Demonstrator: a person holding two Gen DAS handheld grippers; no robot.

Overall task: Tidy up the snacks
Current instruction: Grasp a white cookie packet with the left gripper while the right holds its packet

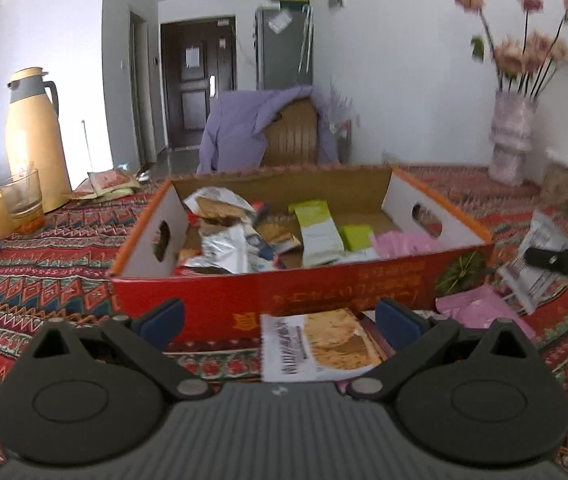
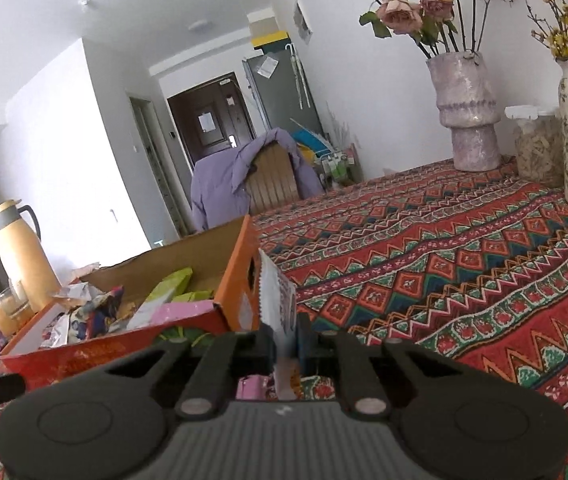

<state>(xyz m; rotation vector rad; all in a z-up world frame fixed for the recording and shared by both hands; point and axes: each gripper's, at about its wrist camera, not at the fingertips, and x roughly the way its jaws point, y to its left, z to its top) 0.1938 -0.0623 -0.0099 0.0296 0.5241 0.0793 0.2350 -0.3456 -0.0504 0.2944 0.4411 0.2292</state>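
Right claw (image 2: pixel 285 344) was clamped on a white snack packet (image 2: pixel 280 300), held upright on edge, long axis running up the centre of the right wrist view. Its top sat just beside the orange end wall of the red cardboard box (image 2: pixel 240 276), outside it, on the box's right in frame. The box interior lay left of the packet in that view, so the coming move looks like a lift over the wall and a shift left. Right hand is the one to do it.

Left claw (image 1: pixel 280 320) was spread wide, gripping nothing. A cracker packet (image 1: pixel 319 344) lay flat on the desk (image 1: pixel 44 248) between its fingers, lower centre of the left wrist view, hard up against the red front wall of the box, long axis roughly toward the box. Not clear whether either finger touched it.

The box already held a jumble: a green-and-white packet (image 1: pixel 317 232), silver foil wrappers (image 1: pixel 224 248), a pink pack (image 1: pixel 403 242). Another pink pack (image 1: pixel 471 310) lay on the desk at right of the left view, near the right claw tip.

Judgement: partway done, at least three items outside the box.
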